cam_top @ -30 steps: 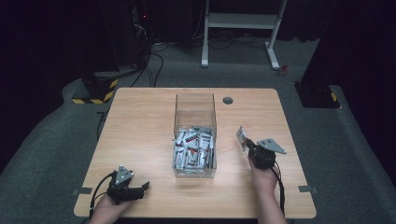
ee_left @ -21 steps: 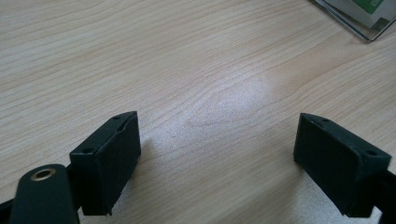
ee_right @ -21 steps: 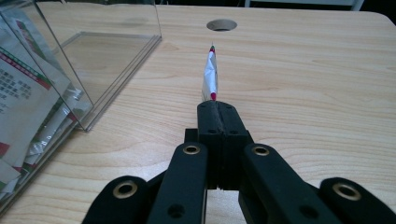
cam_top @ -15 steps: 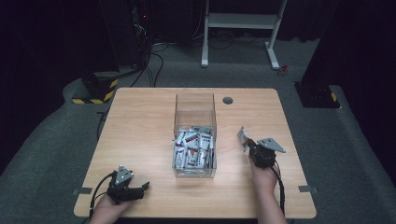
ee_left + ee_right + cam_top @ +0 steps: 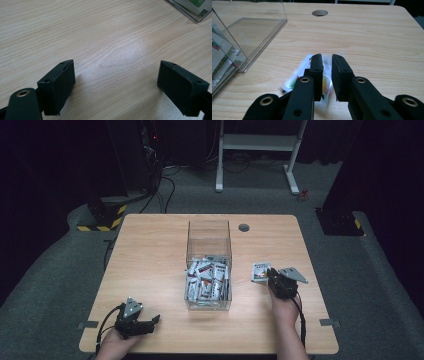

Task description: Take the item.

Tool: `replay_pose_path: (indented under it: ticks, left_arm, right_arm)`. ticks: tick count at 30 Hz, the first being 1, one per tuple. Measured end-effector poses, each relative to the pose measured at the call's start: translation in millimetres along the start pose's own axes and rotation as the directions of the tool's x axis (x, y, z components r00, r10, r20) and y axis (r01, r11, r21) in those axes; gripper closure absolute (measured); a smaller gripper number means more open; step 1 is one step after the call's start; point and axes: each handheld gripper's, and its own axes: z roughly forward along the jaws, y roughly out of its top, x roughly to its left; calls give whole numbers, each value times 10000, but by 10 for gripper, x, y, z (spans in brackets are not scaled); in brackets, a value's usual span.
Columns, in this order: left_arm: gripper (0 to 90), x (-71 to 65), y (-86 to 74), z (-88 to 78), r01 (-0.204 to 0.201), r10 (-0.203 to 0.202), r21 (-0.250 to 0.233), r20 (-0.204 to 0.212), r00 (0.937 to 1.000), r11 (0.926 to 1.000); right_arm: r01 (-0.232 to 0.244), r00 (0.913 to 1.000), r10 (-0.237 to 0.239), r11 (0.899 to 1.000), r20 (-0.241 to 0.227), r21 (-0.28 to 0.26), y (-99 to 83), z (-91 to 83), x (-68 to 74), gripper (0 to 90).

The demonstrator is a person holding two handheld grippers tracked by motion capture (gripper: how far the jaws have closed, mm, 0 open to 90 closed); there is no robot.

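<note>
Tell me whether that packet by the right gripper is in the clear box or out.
Out. The packet lies flat on the table, beside the clear box.

High view above table (image 5: 150,250) looking down, two close low views, all sharing clear box (image 5: 209,237).

A pale wood-grain table (image 5: 150,265), smooth with a soft sheen, carries a clear glossy plastic box (image 5: 209,236). Shiny packets (image 5: 205,280) fill it; matt black gripper pads (image 5: 58,86) rest lower left.
</note>
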Motion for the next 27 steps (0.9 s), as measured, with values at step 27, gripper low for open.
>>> replay_pose_path:
  ticks: [27]
  left_arm:
    - [150, 1, 2, 1, -39, 39, 5, 19, 10000, 10000]
  right_arm:
    - [243, 9995, -245, 9997, -193, -88, 49, -118, 92, 587]
